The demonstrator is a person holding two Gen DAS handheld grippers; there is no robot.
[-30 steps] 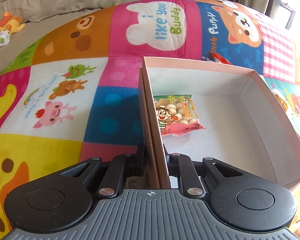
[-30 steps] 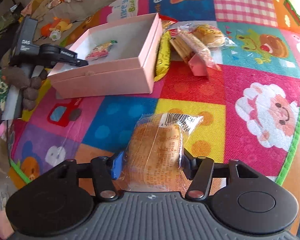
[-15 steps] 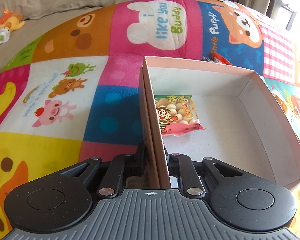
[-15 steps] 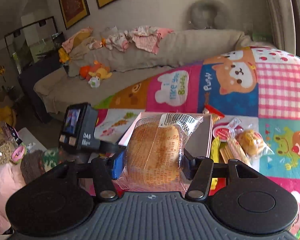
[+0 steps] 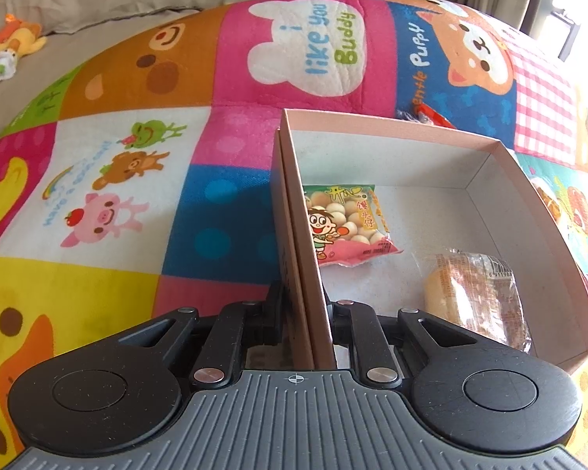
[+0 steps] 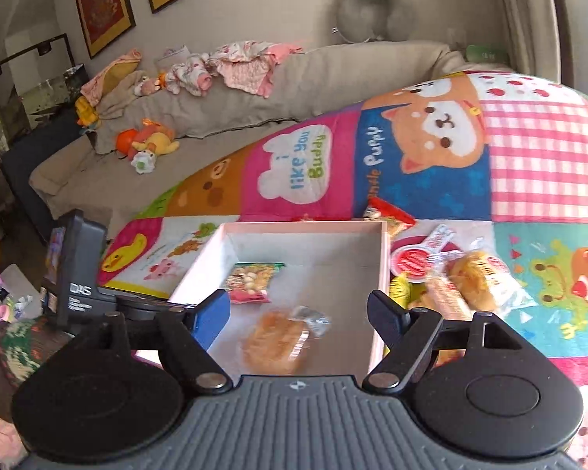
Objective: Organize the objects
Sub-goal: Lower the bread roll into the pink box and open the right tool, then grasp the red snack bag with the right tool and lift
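Setting: home living room | evidence: grey sofa [image 6: 333,74] with soft toys [image 6: 149,145], framed pictures [image 6: 102,4], cartoon patchwork play mat [image 5: 137,156]

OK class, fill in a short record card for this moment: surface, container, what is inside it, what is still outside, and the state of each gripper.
surface: patchwork mat
container: pink box, open
inside: ball snack pack; wrapped bun
outside: more snacks, beside the box on the mat
left gripper: shut on the box wall
right gripper: open, above the box, holding nothing
background: sofa with toys and clothes
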